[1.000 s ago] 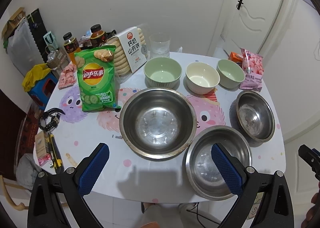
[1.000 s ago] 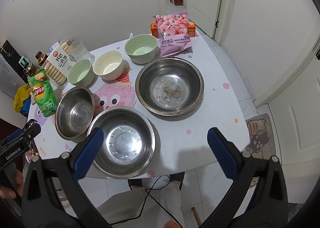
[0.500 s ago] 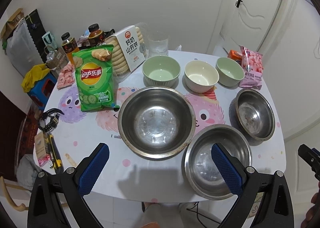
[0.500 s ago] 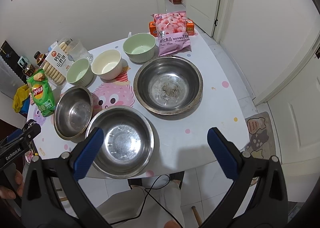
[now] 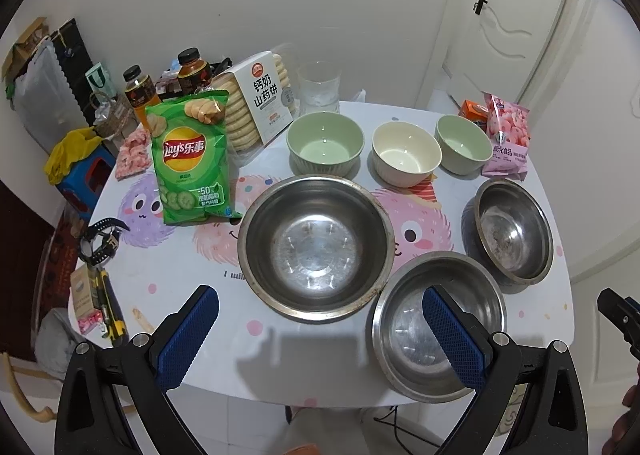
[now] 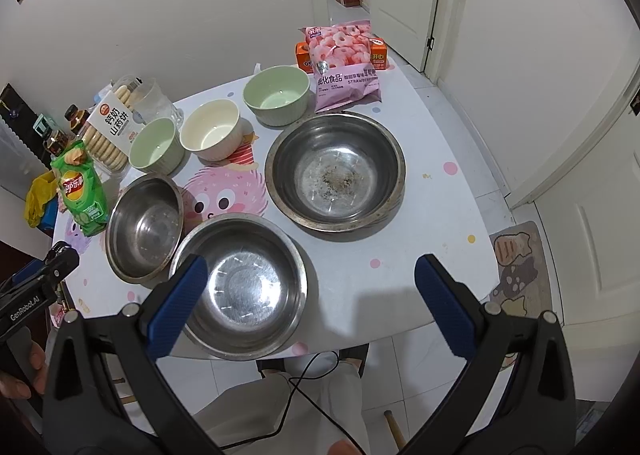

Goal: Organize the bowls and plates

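Observation:
Three steel bowls stand on the cartoon-print table (image 5: 180, 279): a large one (image 5: 316, 243) in the middle, one (image 5: 436, 327) at the front edge, and a grimy one (image 5: 512, 231) to the right. Behind them is a row of a green bowl (image 5: 325, 143), a cream bowl (image 5: 406, 159) and a second green bowl (image 5: 463, 143). My left gripper (image 5: 320, 335) hangs open above the front edge, holding nothing. My right gripper (image 6: 312, 303) is open too, its left finger over the front steel bowl (image 6: 240, 283). The grimy bowl (image 6: 336, 175) lies beyond it.
A green chip bag (image 5: 192, 163), a biscuit pack (image 5: 256, 103), a glass (image 5: 320, 89) and bottles (image 5: 138, 93) crowd the back left. A pink snack bag (image 6: 344, 63) stands at the far right corner. Small tools (image 5: 100, 287) lie on the left edge.
Both views drift only slightly. Nothing on the table has moved and both grippers stay open.

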